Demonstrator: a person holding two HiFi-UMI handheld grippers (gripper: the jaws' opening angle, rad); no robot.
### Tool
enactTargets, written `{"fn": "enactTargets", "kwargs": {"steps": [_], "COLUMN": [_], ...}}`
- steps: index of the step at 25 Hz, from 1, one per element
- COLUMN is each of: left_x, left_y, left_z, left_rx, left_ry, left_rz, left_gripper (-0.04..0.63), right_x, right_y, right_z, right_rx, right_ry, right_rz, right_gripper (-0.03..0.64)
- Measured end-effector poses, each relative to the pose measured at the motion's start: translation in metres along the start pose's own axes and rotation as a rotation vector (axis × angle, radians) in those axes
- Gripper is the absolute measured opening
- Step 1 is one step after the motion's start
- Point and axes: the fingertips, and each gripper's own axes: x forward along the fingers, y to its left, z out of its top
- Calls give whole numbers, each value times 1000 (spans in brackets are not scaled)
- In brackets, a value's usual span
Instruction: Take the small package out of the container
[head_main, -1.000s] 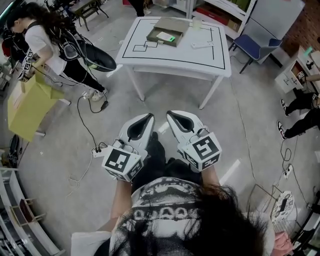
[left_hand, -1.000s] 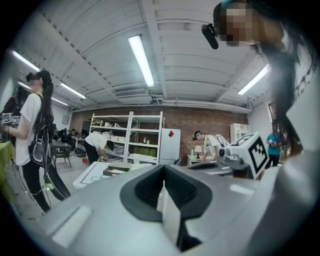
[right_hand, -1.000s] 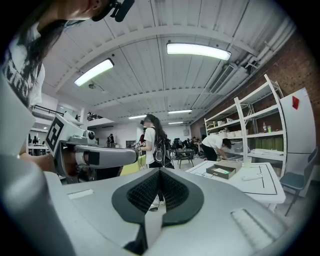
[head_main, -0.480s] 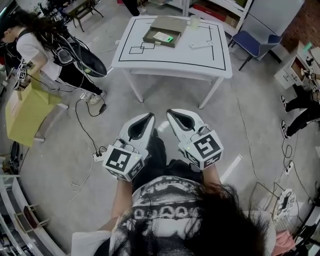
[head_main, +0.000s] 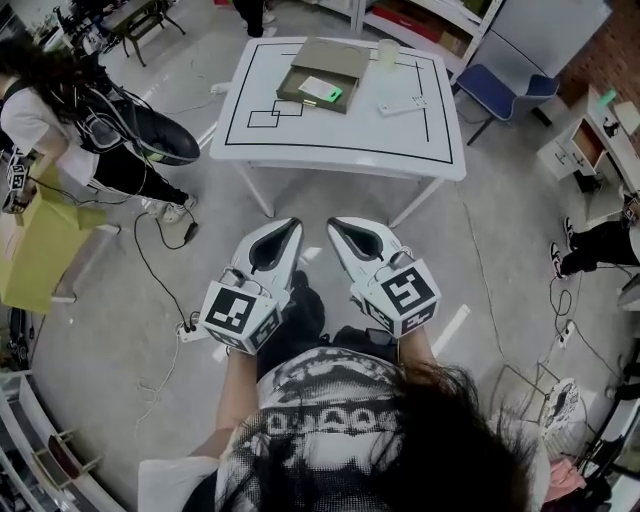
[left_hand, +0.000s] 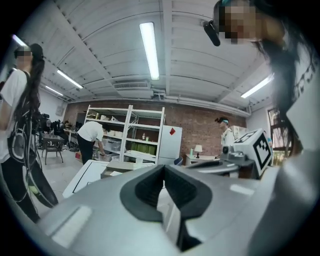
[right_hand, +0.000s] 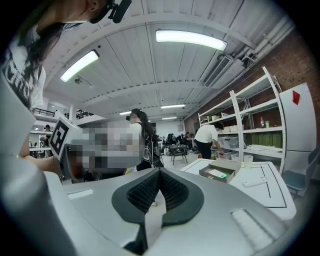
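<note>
Distance is the first concern: the left claw (head_main: 289, 226) and the right claw (head_main: 335, 224) are both held shut and empty, well short of the tabletop (head_main: 400, 135). The small package (head_main: 322, 90) is seen lying flat inside the container (head_main: 335, 58), toward the tabletop's far side. If no claw is opened before the reach, the package is likely to be shoved against the container's wall, or the container dragged. The cup (head_main: 388, 52) at the tabletop's far edge could be tipped.

All three cameras face the distant table (head_main: 350, 135).
</note>
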Motion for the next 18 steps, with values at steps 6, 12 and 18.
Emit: {"fn": "enactTargets", "kwargs": {"steps": [6,12,18], "left_x": [29,47,60], "left_y": [57,107,149], "left_z": [11,20,22], "left_rx": [-4,-1,-3], "left_ry": [7,19,34], "left_rz": [-30,-67,-106], "left_gripper": [0,0,0], "right_x": [58,113,161], "right_y": [-27,-40,-45], "right_z": [16,29,40], "right_rx": [18,21,21], "right_ry": [4,10,14], "right_rz": [-25,-41,-58], "right_gripper": [-1,-2,0]}}
